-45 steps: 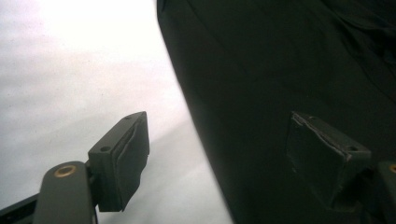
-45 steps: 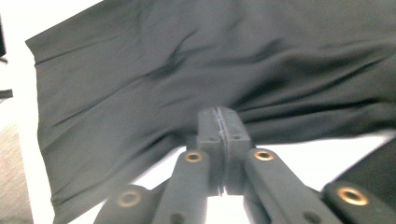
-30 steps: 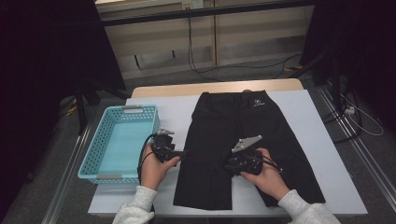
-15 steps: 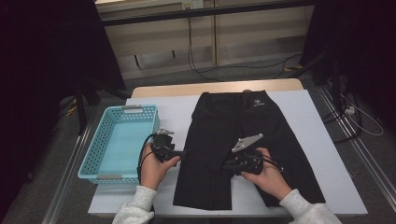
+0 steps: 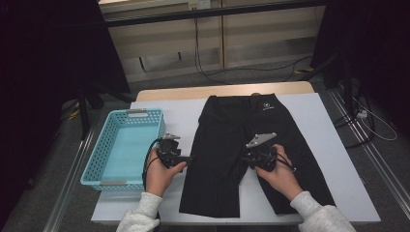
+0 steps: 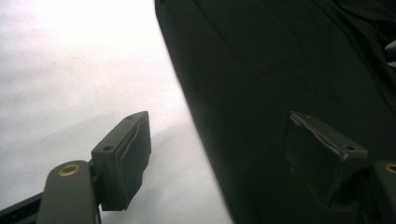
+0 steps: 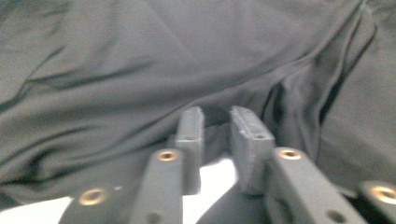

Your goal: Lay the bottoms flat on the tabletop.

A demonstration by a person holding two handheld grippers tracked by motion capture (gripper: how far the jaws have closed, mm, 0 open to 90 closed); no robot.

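Note:
Black shorts [image 5: 227, 140] lie flat on the white table [image 5: 169, 121], waistband at the far side. My left gripper [image 5: 187, 157] rests at the outer edge of the left leg. It is open, one pad over the table [image 6: 70, 70] and the other over the shorts [image 6: 280, 70]. My right gripper [image 5: 245, 155] sits low at the inner leg edge near the crotch. Its jaws have just been closing and stand narrow [image 7: 215, 116]. A fold of the shorts [image 7: 187, 56] lies at their tips, and a gap still shows between the pads [image 7: 191, 126].
A light blue plastic basket [image 5: 96, 159] stands on the table left of the shorts, close to my left hand. Bare table lies right of the shorts. Beyond the table's far edge are cables and a wooden panel.
My right gripper has shifted a little across the shorts toward the inner leg edge. My left hand and gripper have kept still.

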